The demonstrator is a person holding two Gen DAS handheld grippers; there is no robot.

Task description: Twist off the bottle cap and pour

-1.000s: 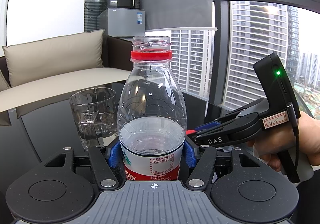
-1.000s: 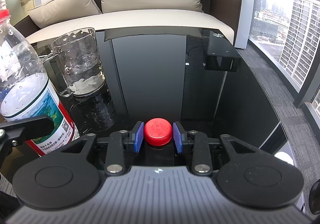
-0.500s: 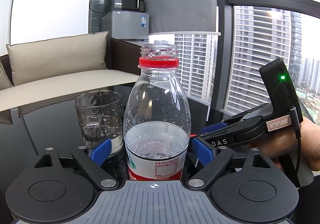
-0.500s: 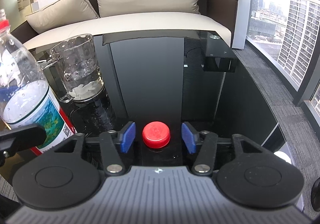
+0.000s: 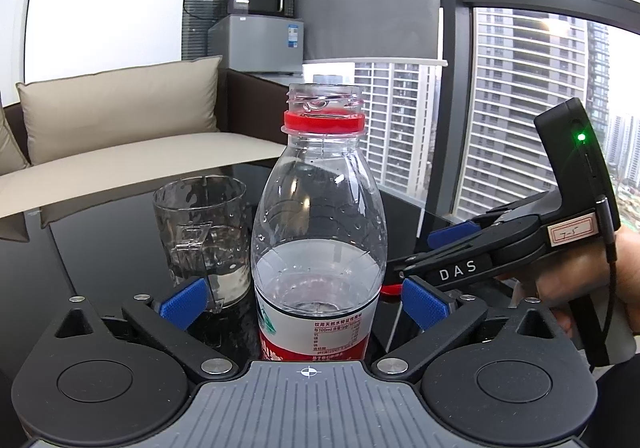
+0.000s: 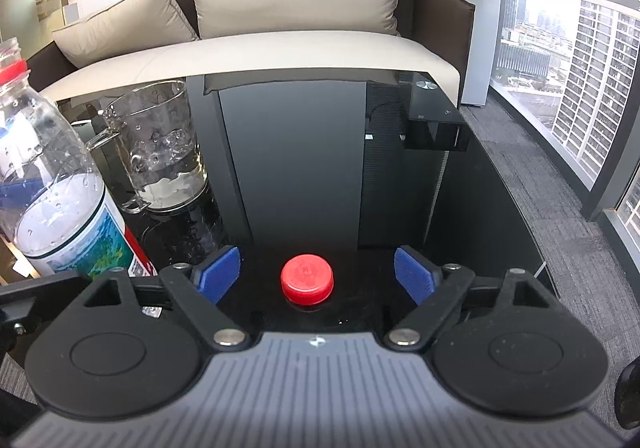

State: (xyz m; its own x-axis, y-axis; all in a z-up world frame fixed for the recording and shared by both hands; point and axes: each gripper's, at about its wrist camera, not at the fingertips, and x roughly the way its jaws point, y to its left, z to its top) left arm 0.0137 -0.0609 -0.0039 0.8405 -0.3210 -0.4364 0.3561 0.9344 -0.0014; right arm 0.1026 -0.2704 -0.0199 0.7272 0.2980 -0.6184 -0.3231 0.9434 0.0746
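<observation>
An uncapped clear plastic bottle (image 5: 320,232) with a red neck ring and some water stands upright on the black glass table (image 6: 300,167). My left gripper (image 5: 308,302) is open, its blue pads apart on both sides of the bottle. The bottle also shows at the left of the right wrist view (image 6: 52,191). The red cap (image 6: 307,284) lies on the table between the open jaws of my right gripper (image 6: 318,274). A glass mug (image 5: 200,240) with a little water stands behind the bottle, also seen in the right wrist view (image 6: 160,151).
A sofa (image 6: 280,47) with beige cushions runs along the table's far side. A small fridge (image 5: 256,43) with a microwave on top stands in the corner. Large windows are to the right. The right gripper's body (image 5: 520,244) is close to the bottle's right.
Both grippers have opened. The left let go of the bottle, which now stands on the table. The right let go of the cap, which stays on the table, and drew back slightly.
</observation>
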